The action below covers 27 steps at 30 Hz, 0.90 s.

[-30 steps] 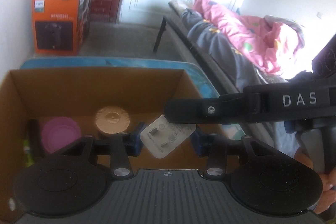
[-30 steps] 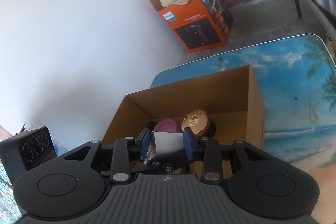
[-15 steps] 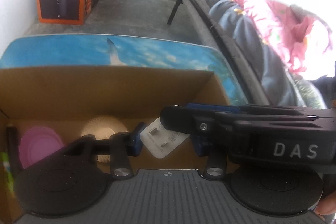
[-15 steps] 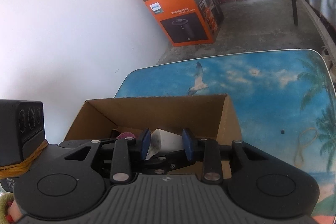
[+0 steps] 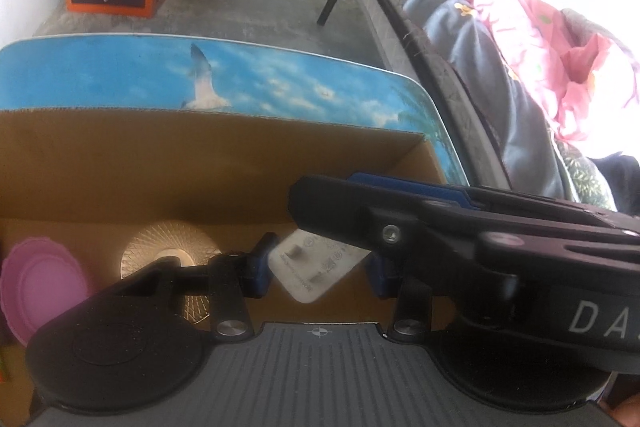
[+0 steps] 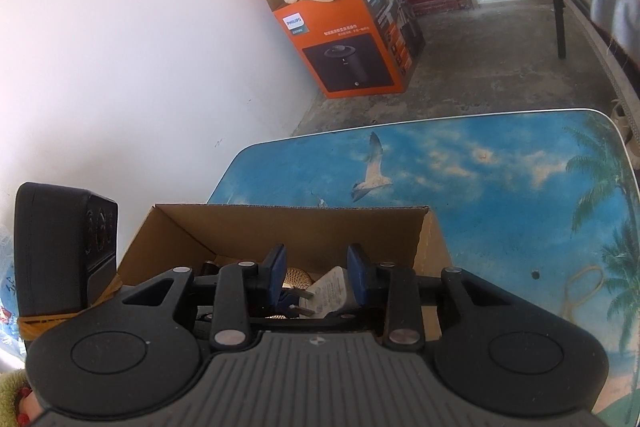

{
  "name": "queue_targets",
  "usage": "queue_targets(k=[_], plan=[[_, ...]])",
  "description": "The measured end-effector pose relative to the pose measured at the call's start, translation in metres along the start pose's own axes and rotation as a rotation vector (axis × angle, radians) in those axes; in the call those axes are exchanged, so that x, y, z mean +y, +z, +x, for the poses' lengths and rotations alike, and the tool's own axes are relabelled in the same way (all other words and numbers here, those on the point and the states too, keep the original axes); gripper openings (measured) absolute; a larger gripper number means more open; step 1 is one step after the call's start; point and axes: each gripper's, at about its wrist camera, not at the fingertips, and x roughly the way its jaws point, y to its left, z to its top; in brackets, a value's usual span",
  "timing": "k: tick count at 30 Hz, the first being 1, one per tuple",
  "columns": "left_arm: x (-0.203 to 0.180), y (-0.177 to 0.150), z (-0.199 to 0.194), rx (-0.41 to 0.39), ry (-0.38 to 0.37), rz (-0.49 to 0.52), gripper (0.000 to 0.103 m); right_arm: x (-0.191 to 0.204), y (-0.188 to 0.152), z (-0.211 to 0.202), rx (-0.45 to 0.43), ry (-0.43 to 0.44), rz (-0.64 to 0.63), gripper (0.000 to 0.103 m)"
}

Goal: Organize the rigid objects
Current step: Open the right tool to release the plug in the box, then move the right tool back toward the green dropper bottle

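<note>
Right gripper (image 6: 316, 277) grips the white charger (image 6: 330, 293) over the box (image 6: 240, 227), low centre; left gripper (image 5: 318, 269) stands open beside the charger, not touching it

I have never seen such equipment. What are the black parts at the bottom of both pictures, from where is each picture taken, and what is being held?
There is no robot here. A person holds one two-finger tool in each hand, and a small camera on each tool looks forward along its fingers. So the black shapes at the bottom are the tool's own body. One picture is from the left tool, the other from the right tool.

A cardboard box stands on a table printed with sky and palm trees. Inside the box are a pink lid and a gold lid.

The right tool holds a white charger between its blue pads, above the box. In the left view the charger also sits between the left tool's pads, but whether they press on it is unclear.
</note>
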Motion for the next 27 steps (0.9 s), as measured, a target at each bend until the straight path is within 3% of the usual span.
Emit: queue_targets(k=[13,22,27], plan=[[-0.006,0.001,-0.005,-0.033,0.003,0.008,0.048,-0.002,0.001,-0.003,-0.012,0.008,0.019,0.037],[-0.023,-0.016,-0.051,-0.124,0.030,0.082,0.073,0.008,-0.013,-0.043,-0.081,0.082,0.053,0.038],[-0.026,-0.047,-0.097,-0.209,0.001,0.134,0.093,0.028,-0.037,-0.088,-0.165,0.092,0.034,0.053]])
